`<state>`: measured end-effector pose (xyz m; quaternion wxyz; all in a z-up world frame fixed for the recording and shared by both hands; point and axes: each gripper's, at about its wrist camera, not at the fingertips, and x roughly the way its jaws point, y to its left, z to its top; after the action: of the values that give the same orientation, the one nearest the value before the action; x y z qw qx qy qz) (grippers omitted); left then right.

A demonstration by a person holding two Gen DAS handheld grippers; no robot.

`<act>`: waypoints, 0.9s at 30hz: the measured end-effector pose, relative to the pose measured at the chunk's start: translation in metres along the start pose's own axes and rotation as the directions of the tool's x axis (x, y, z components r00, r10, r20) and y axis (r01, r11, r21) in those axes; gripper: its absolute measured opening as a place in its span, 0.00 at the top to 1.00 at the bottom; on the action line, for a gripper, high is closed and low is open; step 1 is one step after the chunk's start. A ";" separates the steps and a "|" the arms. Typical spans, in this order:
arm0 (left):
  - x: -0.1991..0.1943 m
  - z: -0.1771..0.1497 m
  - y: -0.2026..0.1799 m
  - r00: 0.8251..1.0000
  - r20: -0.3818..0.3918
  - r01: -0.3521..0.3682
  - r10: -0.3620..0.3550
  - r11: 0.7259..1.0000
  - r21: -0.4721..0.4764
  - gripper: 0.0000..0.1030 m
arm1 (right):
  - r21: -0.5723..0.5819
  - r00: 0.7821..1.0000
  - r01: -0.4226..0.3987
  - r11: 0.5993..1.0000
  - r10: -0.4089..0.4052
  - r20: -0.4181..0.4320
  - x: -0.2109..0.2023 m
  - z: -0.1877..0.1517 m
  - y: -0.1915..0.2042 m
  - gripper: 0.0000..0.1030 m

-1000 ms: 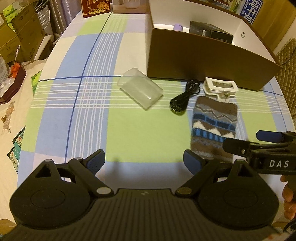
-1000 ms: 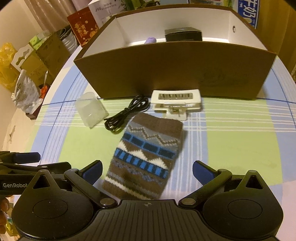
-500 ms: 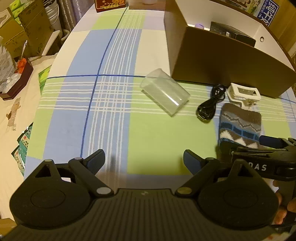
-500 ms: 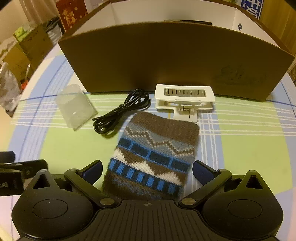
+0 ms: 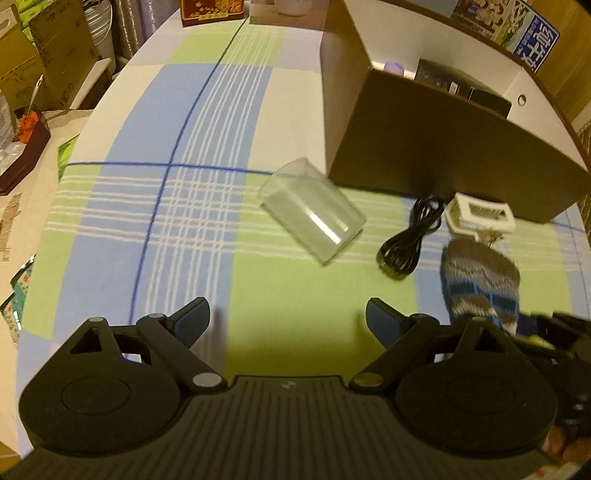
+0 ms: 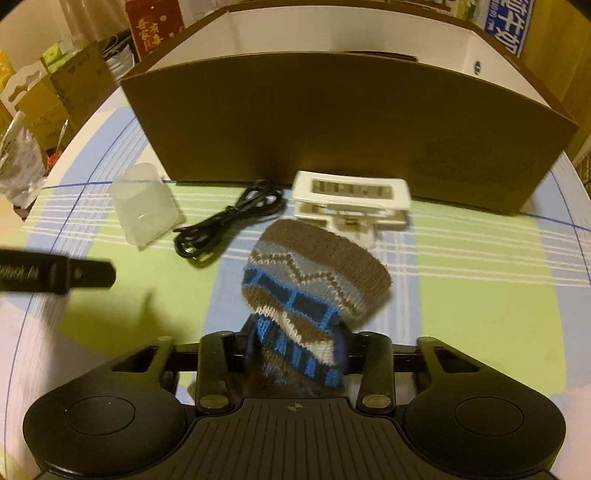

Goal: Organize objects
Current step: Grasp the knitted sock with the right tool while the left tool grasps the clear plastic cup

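Observation:
My right gripper (image 6: 295, 349) is shut on the near end of a brown, blue and white knitted pouch (image 6: 317, 273), which rises bunched up off the cloth; the same pouch (image 5: 480, 284) shows at the right of the left wrist view. My left gripper (image 5: 286, 319) stands open over bare green cloth, with nothing between its fingers. Ahead of it lie a clear plastic container (image 5: 312, 214) on its side, a coiled black cable (image 5: 410, 243) and a white clip (image 5: 480, 218). Behind them stands a big brown cardboard box (image 5: 424, 147), open at the top.
The checked tablecloth (image 5: 177, 206) covers a round table whose edge curves down the left. Inside the box are a black case (image 5: 461, 85) and a small purple thing (image 5: 393, 67). A red box (image 5: 212, 11) stands at the far edge. Cartons (image 5: 48, 55) crowd the floor on the left.
My right gripper has shut on the pouch's near end and lifted it, so it bunches up. The left gripper has shifted left, still open.

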<state>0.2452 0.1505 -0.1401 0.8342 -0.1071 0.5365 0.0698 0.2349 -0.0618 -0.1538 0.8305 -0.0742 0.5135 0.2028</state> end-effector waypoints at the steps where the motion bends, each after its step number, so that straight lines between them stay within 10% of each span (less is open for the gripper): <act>1: 0.001 0.002 -0.002 1.000 0.005 0.005 -0.005 1.000 -0.003 0.13 | 0.011 1.000 -0.001 1.000 0.001 -0.003 -0.003 -0.001 -0.007 0.69; 18: 0.047 0.056 -0.017 0.996 0.060 -0.064 0.073 0.988 -0.143 0.14 | 0.244 0.990 0.127 0.961 -0.137 0.023 -0.025 -0.004 -0.128 0.65; 27: 0.054 0.044 -0.020 0.991 0.082 -0.104 0.109 0.993 -0.062 0.50 | 0.233 0.990 0.118 0.965 -0.131 0.042 -0.025 -0.005 -0.147 0.48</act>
<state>0.3113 0.1421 -0.1697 0.8479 -0.0993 0.5032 0.1340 0.2821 -0.2032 -0.1468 0.8589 -0.0040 0.5039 0.0915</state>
